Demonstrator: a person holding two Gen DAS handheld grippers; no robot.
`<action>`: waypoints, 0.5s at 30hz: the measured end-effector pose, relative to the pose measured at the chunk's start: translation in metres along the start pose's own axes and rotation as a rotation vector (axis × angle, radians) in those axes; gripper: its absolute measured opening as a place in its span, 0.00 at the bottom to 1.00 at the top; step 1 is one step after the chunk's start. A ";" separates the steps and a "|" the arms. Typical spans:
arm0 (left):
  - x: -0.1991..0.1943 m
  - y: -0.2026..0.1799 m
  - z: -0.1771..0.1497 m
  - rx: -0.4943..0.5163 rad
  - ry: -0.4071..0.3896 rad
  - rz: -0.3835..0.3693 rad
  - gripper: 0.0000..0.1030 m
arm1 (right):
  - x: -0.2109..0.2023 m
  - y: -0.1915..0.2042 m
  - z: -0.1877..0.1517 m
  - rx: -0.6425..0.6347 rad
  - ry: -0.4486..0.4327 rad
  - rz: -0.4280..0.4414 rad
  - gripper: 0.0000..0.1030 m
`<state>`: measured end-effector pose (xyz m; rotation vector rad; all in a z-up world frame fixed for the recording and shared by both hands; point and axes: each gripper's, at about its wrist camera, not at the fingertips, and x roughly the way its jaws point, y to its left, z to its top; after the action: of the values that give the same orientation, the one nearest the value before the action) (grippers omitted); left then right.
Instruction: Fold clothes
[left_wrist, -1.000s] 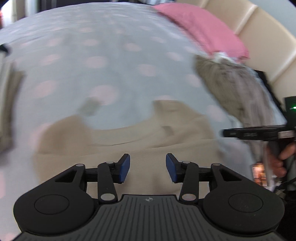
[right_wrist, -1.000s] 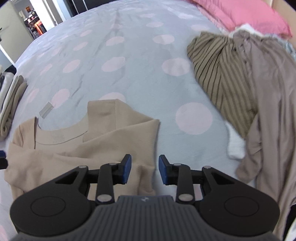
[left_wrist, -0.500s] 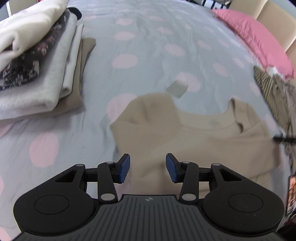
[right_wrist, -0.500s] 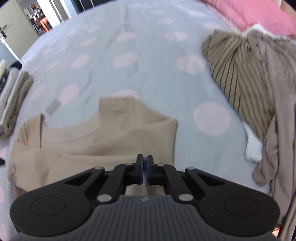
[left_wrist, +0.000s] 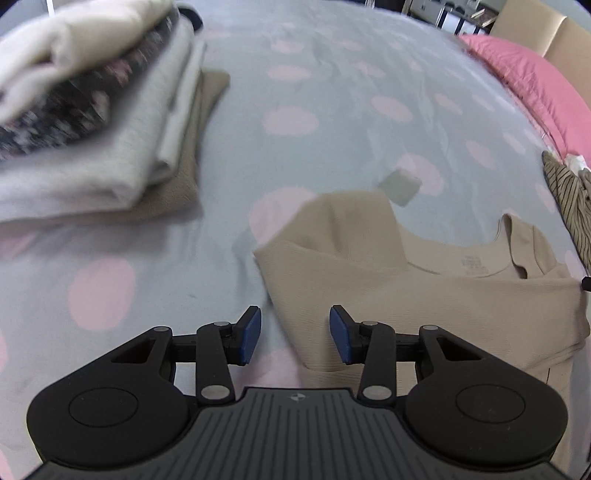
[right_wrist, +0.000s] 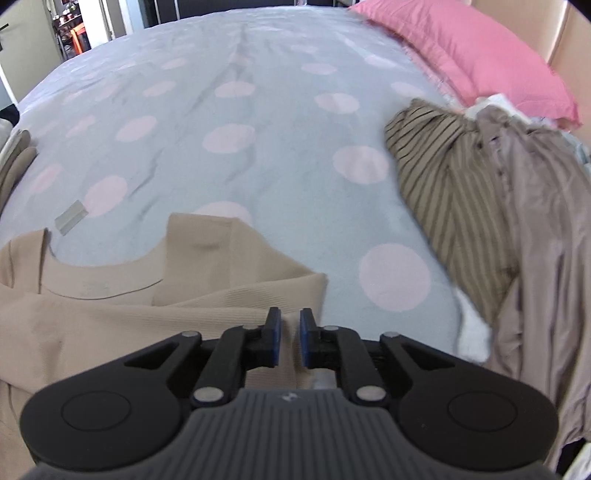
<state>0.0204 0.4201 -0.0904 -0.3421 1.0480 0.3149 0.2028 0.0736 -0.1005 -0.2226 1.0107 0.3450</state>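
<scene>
A beige top (left_wrist: 436, 295) lies flat on the grey bedsheet with pink dots, neckline away from me; it also shows in the right wrist view (right_wrist: 147, 302). My left gripper (left_wrist: 294, 334) is open and empty, straddling the top's left side edge. My right gripper (right_wrist: 289, 341) sits over the top's right side edge with its jaws a narrow gap apart; beige cloth shows in the gap, but the pads do not press it.
A stack of folded clothes (left_wrist: 92, 122) lies at the left. A pile of unfolded clothes, striped and taupe (right_wrist: 480, 206), lies at the right. A pink pillow (right_wrist: 472, 51) is at the headboard. A small grey tag (left_wrist: 400, 184) lies above the top.
My left gripper has swung left from the top's middle to its left edge, still open. My right gripper closed fully half a second ago and has now parted slightly.
</scene>
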 end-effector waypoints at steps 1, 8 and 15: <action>-0.004 -0.001 -0.003 0.015 -0.007 -0.012 0.38 | -0.003 0.000 -0.001 -0.007 -0.001 -0.012 0.13; -0.013 -0.014 -0.033 0.164 -0.031 -0.052 0.39 | -0.023 0.001 -0.016 -0.035 -0.014 0.049 0.13; 0.011 -0.014 -0.054 0.127 0.047 -0.044 0.10 | -0.014 0.002 -0.038 -0.081 0.043 0.022 0.13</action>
<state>-0.0115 0.3858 -0.1227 -0.2591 1.1000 0.2009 0.1653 0.0596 -0.1084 -0.2932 1.0437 0.4025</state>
